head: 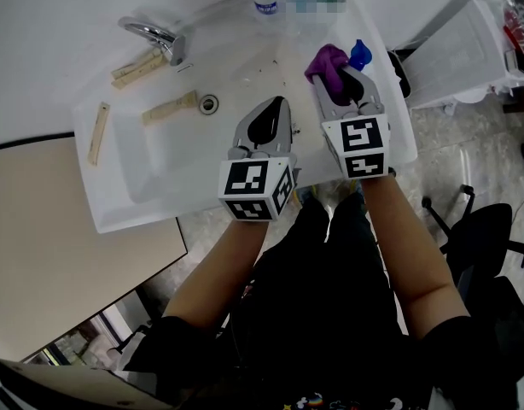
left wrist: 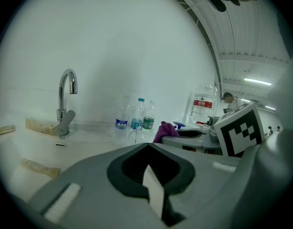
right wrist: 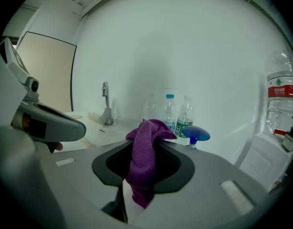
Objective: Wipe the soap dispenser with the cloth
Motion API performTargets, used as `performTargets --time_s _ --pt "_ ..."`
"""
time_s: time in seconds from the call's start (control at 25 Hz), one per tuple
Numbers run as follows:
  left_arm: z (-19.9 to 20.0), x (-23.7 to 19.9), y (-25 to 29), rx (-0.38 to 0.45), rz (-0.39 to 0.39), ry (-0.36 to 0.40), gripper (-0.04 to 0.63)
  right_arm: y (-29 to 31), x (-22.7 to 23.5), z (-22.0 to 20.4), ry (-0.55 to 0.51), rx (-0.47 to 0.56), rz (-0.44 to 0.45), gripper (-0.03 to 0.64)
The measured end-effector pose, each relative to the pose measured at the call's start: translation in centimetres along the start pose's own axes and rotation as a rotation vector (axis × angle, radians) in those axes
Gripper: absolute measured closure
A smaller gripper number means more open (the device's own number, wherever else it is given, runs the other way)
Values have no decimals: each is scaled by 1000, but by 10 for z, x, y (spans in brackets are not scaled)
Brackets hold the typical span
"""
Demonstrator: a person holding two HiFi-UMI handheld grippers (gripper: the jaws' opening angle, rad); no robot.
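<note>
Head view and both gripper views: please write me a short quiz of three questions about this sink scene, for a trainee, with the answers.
1. True or false: the left gripper holds the purple cloth.
2. Choose one. The soap dispenser's blue pump head is: A) down in the sink basin; B) close beyond the tips of the right gripper; C) right beside the faucet.
3. Fill in the gap: the left gripper's jaws are ____ and hold nothing.

Key: 1 false, the right gripper holds the cloth; 2 B; 3 together.
</note>
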State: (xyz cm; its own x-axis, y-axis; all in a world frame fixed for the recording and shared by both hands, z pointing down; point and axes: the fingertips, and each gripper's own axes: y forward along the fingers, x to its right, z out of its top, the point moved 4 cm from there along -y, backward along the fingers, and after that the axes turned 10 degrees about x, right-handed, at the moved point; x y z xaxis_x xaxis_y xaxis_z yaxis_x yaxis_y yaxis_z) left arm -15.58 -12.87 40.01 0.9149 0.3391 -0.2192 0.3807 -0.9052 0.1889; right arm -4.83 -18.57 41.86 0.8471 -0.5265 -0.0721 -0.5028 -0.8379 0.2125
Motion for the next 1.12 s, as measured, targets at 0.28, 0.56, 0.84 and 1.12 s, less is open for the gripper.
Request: performTargets --time_s 0.28,0.56,0.84,1.12 --pt "-14 -9 -1 -25 11 -13 595 10 -9 -29 31 -55 3 483" --pt "-14 -7 -1 -26 9 -18 595 6 -4 -70 61 -166 11 485" --pt "-1 9 -4 11 -3 -23 595 -40 15 -53 59 -147 -9 483" --pt "-1 45 3 9 -37 -31 595 -88 42 -65 56 -202 -21 483"
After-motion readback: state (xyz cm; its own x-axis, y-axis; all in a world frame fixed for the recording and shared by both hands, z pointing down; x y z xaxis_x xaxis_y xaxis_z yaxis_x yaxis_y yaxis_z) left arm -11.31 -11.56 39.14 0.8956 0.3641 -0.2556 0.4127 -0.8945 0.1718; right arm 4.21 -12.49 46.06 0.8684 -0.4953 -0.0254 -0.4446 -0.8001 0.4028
